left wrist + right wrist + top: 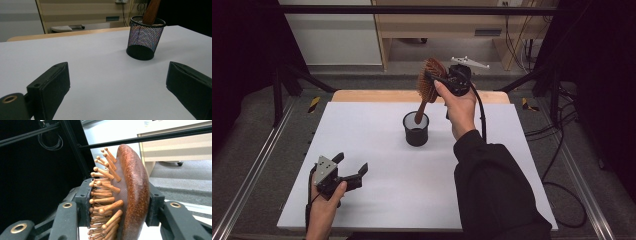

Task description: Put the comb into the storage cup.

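Note:
A wooden hairbrush (pixel 429 82) with wooden pins stands tilted, its handle end inside a black mesh cup (pixel 416 129) at the middle of the white table. My right gripper (pixel 435 78) is shut on the brush's head, above and behind the cup. In the right gripper view the two jaws press on the pins and the back of the hairbrush (pixel 130 192). My left gripper (pixel 351 165) rests open at the table's front left, holding nothing. In the left gripper view the mesh cup (pixel 145 37) stands ahead to the right, with the brush handle (pixel 151 12) rising out of it.
The white table top (pixel 377 150) has a wooden strip along its far edge. Black frame rails run along both sides. A wooden cabinet (pixel 452 25) and cables stand beyond the table.

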Demonstrator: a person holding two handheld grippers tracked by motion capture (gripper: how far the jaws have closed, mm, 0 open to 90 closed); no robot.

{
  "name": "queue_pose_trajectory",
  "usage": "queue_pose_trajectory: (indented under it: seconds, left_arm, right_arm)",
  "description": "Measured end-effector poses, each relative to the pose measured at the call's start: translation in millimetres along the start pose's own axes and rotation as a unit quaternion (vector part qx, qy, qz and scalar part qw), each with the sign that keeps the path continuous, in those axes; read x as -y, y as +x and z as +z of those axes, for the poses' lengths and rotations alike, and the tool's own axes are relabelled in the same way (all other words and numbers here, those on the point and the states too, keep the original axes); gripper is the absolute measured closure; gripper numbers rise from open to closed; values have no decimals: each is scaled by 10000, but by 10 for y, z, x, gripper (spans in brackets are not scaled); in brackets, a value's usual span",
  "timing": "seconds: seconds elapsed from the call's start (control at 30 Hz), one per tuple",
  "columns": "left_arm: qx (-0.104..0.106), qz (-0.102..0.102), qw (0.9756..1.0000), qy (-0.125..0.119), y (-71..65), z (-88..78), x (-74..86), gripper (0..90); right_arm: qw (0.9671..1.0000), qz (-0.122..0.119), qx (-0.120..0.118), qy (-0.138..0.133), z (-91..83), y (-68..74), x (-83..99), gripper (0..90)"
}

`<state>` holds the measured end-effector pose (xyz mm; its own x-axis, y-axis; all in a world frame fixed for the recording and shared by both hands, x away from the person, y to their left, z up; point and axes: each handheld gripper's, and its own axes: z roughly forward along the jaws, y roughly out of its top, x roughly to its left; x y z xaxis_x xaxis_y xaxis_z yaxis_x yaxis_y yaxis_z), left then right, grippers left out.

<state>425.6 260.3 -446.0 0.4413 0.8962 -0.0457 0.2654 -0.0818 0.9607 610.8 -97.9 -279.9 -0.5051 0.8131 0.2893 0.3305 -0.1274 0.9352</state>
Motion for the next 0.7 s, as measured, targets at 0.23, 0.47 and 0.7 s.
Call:
queue_pose_trajectory:
  seconds: [0.23,0.47,0.7]
  left_arm:
    - [-3,-13,10000,-17,0,0,0,55]
    - [1,-12,10000,-9,0,0,-1,55]
    - [5,-17,10000,-18,-1,2,0,55]
  right_arm:
    - [10000,-14,22,76,38,-21,84,513]
    - [9999,3,21,143,88,-37,176,513]
    - [9998,19,39,203,144,-56,252,512]
